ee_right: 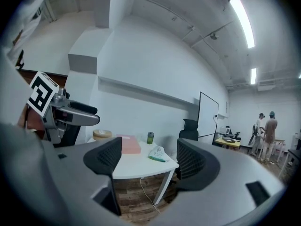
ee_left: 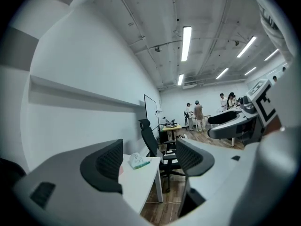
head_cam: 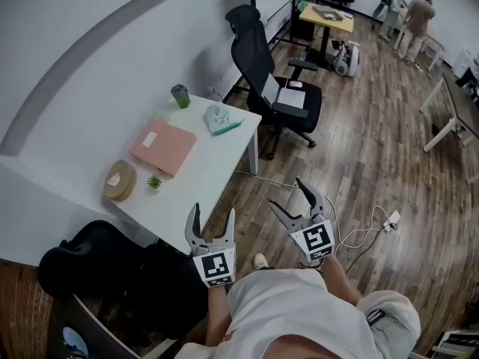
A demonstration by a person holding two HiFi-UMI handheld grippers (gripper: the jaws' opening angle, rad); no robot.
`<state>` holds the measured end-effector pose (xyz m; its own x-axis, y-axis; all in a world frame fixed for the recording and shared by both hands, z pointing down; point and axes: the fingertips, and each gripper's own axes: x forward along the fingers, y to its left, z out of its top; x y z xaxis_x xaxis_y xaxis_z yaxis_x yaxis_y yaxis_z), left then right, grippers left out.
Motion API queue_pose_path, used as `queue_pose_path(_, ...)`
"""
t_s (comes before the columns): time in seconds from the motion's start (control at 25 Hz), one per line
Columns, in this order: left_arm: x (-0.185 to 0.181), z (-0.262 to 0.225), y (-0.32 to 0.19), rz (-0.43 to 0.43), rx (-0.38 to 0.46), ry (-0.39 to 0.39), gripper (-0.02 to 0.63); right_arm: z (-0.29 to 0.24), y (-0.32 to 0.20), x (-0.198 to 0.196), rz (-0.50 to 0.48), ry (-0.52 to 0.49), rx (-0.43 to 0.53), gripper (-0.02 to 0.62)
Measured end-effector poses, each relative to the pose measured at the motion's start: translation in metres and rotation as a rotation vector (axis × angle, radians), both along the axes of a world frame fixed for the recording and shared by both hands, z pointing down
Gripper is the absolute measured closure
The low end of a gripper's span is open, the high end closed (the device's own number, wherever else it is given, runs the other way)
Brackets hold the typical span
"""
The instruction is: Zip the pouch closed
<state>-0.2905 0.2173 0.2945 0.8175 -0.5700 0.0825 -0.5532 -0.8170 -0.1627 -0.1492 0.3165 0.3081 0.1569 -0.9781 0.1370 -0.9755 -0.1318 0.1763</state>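
The pouch [head_cam: 219, 119], pale with a teal zip edge, lies near the far right corner of the white table [head_cam: 202, 174]. It also shows small in the left gripper view as the pouch [ee_left: 137, 161] and in the right gripper view as the pouch [ee_right: 157, 153]. My left gripper [head_cam: 212, 214] hovers open and empty just off the table's near corner. My right gripper [head_cam: 287, 194] is open and empty over the wooden floor, to the right of the table. Both are well short of the pouch.
On the table are a pink box [head_cam: 162, 147], a tape roll [head_cam: 120, 180], a tiny plant [head_cam: 154, 182] and a green cup [head_cam: 180, 95]. A black office chair [head_cam: 273, 81] stands behind the table. A cable and power strip [head_cam: 390, 220] lie on the floor. People [head_cam: 418, 15] stand far back.
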Motion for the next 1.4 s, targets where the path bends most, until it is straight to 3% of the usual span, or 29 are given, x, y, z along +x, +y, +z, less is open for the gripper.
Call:
queue_pose_path(0.8, 0.049, 0.012, -0.095, 0.044, -0.033, 0.032, 0.255, 0.008, -0.09, 0.046, 0.051, 0.033, -0.029, 0.23)
queue_pose_path(1.4, 0.149, 0.028, -0.175, -0.036, -0.059, 0.002, 0.256, 0.023, -0.19, 0.151, -0.056, -0.007, -0.06, 0.232)
